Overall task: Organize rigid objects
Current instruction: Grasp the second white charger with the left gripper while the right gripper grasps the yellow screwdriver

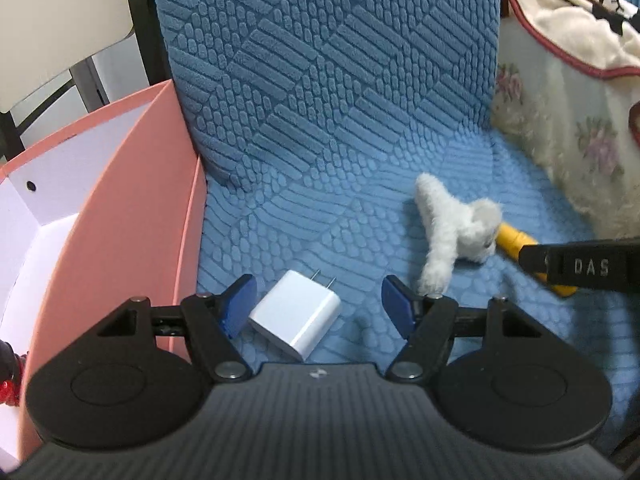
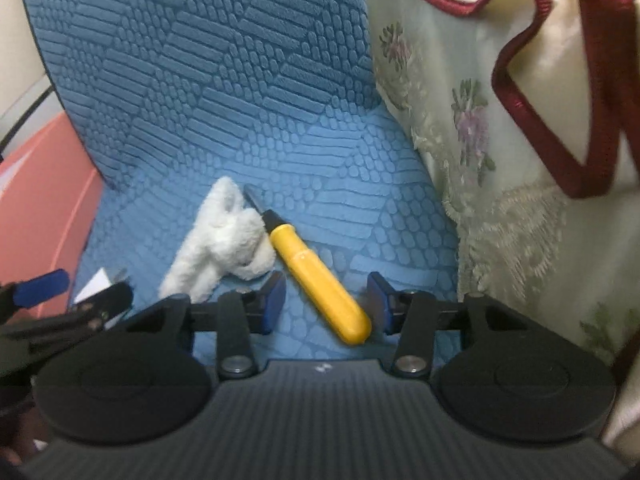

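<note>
Here, on the blue quilted seat cover (image 1: pixel 360 200), the left gripper (image 1: pixel 318 300) spreads open around a white plastic plug adapter (image 1: pixel 296 316), the right gripper (image 2: pixel 326 300) open astride a yellow-handled knife (image 2: pixel 316 276) beside a white plush toy (image 2: pixel 224 236).

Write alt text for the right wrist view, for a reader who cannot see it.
The open right gripper straddles a yellow-handled knife lying diagonally on a blue textured cushion. A white plush toy lies against the knife's blade end, and a floral cloth hangs at the right.
</note>
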`<state>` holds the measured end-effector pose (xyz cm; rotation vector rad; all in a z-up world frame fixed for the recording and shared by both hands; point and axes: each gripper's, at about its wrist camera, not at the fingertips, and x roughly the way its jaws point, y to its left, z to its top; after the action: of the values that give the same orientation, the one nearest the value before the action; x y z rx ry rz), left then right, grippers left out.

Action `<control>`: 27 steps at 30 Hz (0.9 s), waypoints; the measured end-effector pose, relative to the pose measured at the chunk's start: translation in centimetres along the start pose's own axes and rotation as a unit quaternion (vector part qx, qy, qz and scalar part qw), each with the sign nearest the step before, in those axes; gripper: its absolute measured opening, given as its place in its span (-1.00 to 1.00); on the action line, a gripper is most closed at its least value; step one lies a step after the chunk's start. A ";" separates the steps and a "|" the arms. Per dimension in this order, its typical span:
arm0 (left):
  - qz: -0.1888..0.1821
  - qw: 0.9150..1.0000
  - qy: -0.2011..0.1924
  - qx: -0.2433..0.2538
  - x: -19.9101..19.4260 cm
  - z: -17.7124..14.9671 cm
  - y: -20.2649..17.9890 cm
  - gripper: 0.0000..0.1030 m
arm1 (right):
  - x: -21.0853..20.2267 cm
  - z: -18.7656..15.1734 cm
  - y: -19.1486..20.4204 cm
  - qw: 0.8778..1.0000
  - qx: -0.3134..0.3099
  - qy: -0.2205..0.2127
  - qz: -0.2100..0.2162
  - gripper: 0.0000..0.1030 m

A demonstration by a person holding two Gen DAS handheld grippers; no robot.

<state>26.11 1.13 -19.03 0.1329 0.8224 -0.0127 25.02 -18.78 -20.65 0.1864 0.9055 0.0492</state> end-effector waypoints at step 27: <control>0.002 1.000 0.019 -0.012 0.9 -1.5 0.7 0.23 | -3.1 -2.0 1.0 1.000 0.005 0.026 0.016 -0.61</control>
<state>25.70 2.07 -20.61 0.1129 0.8590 0.0022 21.58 -17.90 -19.32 0.2098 0.9539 0.0787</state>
